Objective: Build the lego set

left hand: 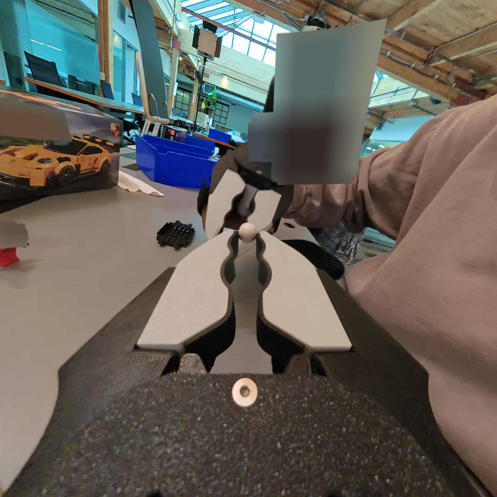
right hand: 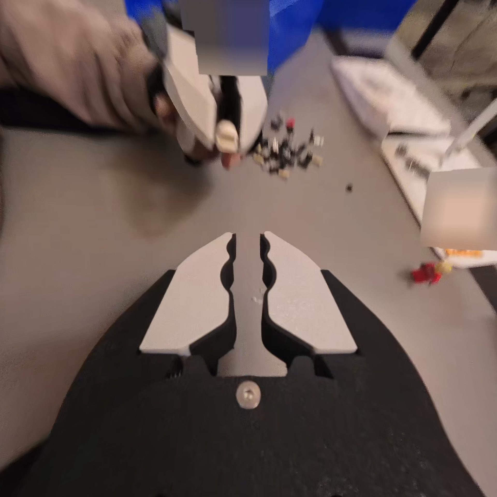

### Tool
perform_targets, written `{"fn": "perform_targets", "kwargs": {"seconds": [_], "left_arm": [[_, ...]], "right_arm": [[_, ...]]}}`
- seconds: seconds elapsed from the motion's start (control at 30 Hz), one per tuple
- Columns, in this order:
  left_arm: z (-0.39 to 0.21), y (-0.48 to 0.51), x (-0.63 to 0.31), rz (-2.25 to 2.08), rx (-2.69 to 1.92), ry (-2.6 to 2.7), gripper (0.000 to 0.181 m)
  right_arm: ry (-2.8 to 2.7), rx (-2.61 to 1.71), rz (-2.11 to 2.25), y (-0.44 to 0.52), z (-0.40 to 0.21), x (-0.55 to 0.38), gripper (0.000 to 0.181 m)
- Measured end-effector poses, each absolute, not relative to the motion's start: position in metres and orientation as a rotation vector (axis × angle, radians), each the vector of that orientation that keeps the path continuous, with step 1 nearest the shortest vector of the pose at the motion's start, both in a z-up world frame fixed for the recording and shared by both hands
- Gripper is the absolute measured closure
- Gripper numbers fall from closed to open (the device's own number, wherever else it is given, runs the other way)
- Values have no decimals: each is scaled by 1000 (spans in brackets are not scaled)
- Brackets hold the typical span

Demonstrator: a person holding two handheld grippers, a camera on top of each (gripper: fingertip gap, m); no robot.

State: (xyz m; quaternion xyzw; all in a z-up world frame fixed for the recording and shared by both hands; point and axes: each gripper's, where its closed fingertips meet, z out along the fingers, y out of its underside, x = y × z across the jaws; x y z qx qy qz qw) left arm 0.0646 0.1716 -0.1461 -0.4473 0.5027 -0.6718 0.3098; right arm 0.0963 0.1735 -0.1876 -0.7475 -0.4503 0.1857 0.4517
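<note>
Cream piece [left hand: 247, 231] pinched in left fingers [left hand: 236, 239]—right fingers [right hand: 226, 242] apart, empty, over bare grey table [right hand: 107, 215].

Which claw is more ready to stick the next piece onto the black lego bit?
Probably the left claw. It pinches a small cream piece, and the black lego bit lies on the table just to its left. The right claw is open and empty.

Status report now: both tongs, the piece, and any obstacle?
Left tongs shut on small cream piece. Right tongs open, empty, above table. Black plate assembly lies apart. Loose parts pile beyond; nothing blocking.
</note>
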Motion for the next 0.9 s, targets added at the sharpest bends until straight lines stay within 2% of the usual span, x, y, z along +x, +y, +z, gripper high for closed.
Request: {"fn": "perform_targets", "kwargs": {"seconds": [0.23, 0.63, 0.9], "left_arm": [[-137, 166, 60, -1974, -1177, 1276, 169], [-130, 156, 58, -2072, -1174, 1278, 170], [-124, 151, 54, -2112, -1132, 1295, 166]], "right_arm": [[-1279, -1496, 211, 167, -133, 64, 169], [-1584, -1275, -176, 164, -131, 57, 179], [-1608, -1251, -125, 154, -120, 58, 179]]}}
